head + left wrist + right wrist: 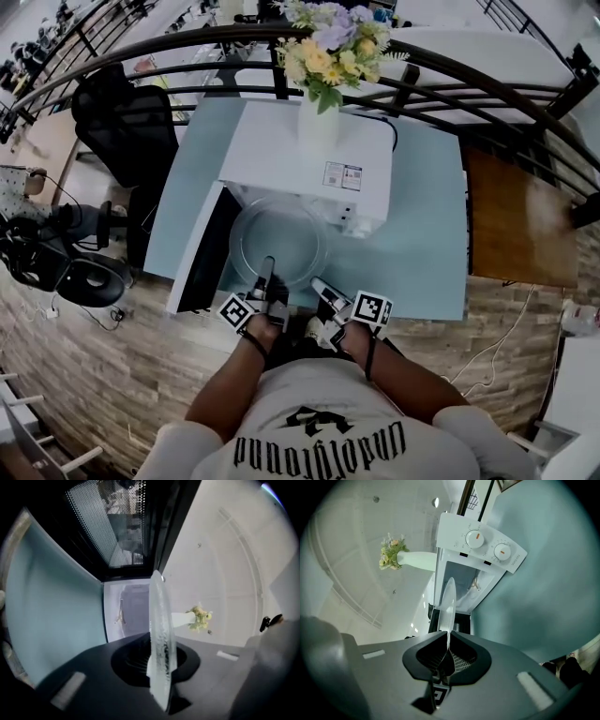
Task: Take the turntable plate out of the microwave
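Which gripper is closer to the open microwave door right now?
Left. The left gripper grips the turntable plate at its near rim, just beside the microwave door; the right gripper grips the same rim farther from it.

**Q:** How are the arms set, seen from above?

**A:** The left forearm (225, 384) and right forearm (410, 380) reach forward from the torso and converge. The left hand (261, 330) and right hand (349, 336) sit close together, each gripping its tool.

**Q:** And the claws?

**A:** The left claw (269, 270) (161, 667) is clamped on the near rim of the turntable plate (277, 236) (160, 634) (448, 606), its jaws nearly together on the glass. The right claw (320, 285) (445, 656), just beside it, pinches the same rim.
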A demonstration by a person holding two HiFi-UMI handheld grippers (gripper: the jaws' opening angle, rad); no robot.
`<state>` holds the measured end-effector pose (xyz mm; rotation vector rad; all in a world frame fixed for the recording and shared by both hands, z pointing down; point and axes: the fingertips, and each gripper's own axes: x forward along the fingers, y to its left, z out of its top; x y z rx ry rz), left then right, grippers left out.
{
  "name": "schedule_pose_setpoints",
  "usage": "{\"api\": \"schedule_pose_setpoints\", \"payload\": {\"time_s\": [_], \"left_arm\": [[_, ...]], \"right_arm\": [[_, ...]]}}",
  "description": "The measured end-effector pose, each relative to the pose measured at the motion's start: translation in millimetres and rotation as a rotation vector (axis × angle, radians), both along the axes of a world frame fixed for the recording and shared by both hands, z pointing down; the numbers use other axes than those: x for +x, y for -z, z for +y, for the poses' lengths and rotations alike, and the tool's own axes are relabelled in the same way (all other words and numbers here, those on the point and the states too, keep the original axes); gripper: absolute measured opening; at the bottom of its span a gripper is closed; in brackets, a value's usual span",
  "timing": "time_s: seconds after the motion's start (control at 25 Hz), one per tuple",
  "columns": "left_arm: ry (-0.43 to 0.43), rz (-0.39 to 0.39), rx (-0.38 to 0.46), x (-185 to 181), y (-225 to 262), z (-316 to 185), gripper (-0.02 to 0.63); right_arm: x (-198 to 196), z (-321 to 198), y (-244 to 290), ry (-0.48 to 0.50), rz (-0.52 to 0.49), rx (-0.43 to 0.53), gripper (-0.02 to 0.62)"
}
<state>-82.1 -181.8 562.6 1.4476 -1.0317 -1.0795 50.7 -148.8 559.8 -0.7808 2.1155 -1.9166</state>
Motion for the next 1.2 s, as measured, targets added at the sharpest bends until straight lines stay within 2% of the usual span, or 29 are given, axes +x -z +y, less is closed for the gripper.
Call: {"api": "schedule_pose_setpoints", "payload": {"time_s": [0.12,0.44,0.72,0.84,1.0,1.2], "left_arm": [[-0.015,-0.013,0.004,-6.5,7.6,2.8,0.075],[-0.054,-0.001,0.019,-12.6,19.5,11.5,0.075],[-0.129,0.003,0.028,-23.6,33.1,41.1,0.075],[-0.162,0.001,0.029,-27.2,39.9,55.7,0.075],[-0.220,0.013,0.029,-25.5,53.5,78.2,0.075],[-0.276,0.002,0.068,-26.0,71.4,107.6,0.075]], "right_arm": [[-4.5,6.0,7.8,-0.021,0.015,-0.012,0.021],[-16.8,14.9,20.3,-0.037,-0.025,0.075,0.021],[-27.7,54.6,34.8,-0.123,-0.010,0.089,0.021],[-28.3,78.4,35.4,-0.174,0.030,0.050,0.021],[-31.8,105.1,49.4,-0.219,0.011,0.097,0.023],[-31.1,144.6,56.1,-0.255,0.045,0.068,0.023]]}}
